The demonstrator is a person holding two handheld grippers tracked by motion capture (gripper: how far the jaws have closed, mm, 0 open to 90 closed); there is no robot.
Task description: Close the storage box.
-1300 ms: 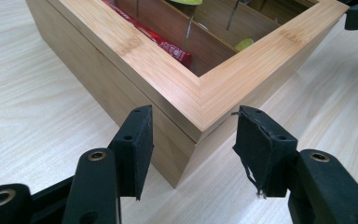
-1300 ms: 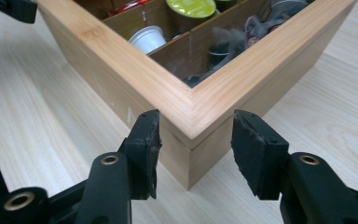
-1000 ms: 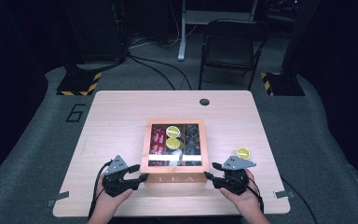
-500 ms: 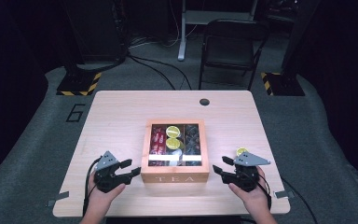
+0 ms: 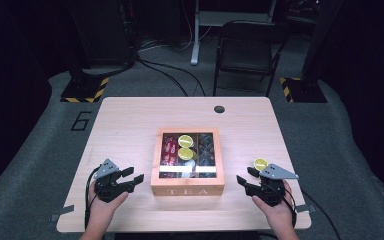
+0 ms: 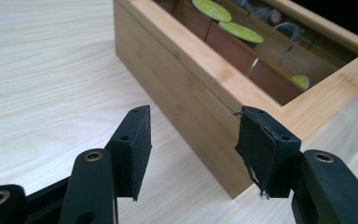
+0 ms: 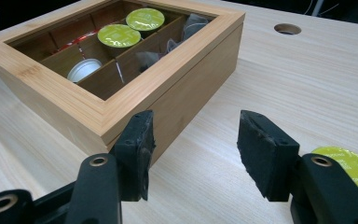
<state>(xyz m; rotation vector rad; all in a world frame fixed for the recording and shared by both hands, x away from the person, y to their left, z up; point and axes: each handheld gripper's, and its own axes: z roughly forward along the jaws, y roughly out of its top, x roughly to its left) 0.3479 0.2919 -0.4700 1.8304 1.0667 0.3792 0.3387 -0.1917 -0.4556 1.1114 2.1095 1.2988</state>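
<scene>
Left gripper: jaws parted, nothing between them, having just been opening; held low over the table left of the box. Right gripper: jaws likewise parted and empty, just been opening; right of the box.

Tea box: bamboo, windowed lid shut, lettered TEA on its near face; stands at the table's middle, between the two grippers and touching neither. Inside, behind the glass: green-topped capsules, red packets, dark sachets in separate compartments.

Loose capsule: green top, on the table just beside the right gripper.

Table: pale wood grain, round cable hole near the far edge.

Room: dark; grey floor marked "6", black folding chair behind the table, hazard-striped stand bases, trailing cables.
</scene>
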